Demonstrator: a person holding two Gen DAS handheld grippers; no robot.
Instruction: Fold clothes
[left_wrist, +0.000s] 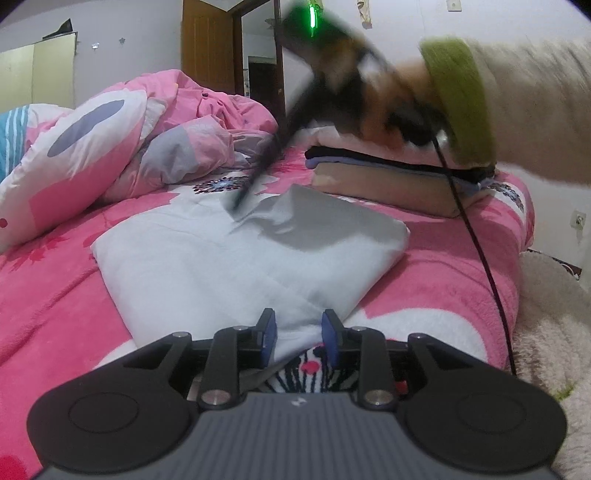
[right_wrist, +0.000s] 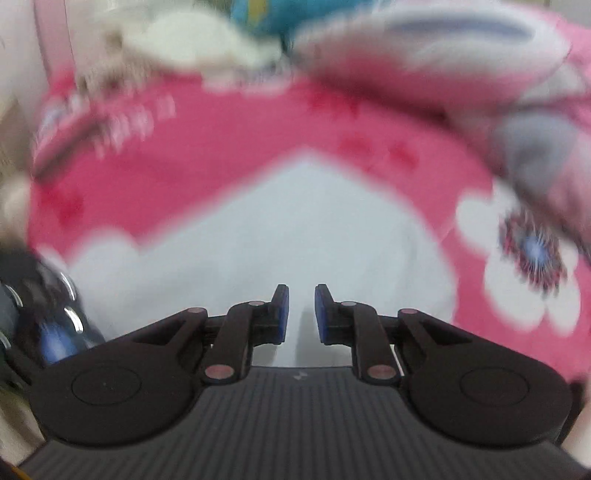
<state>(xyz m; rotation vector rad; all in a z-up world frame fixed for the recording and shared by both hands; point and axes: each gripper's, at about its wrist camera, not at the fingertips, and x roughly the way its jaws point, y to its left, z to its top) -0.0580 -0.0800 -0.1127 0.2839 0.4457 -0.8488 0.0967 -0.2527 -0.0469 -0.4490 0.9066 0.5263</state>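
Left gripper (left_wrist: 299, 334): low over near corner of garment, blue pads apart, cloth lying in the gap with no visible pinch.
Right gripper (right_wrist: 301, 308): blurred in left wrist view, tilted down above garment's far edge; in own view, jaws slightly parted, nothing between them.
Bed cover (left_wrist: 55, 295): pink fleece with white flowers, under everything.
Duvet (left_wrist: 147, 140): pink, white and grey, crumpled at far left.
White garment (left_wrist: 221, 266): folded flat at centre of bed cover, near corner reaching left gripper, grey shadow across far right part.
Folded stack (left_wrist: 369, 162): dark, blue and tan pieces piled behind garment, well apart from it.
Sleeve (left_wrist: 535, 103): cream with green cuff, entering from right.
Cable (left_wrist: 480, 251): black, hanging down past stack.
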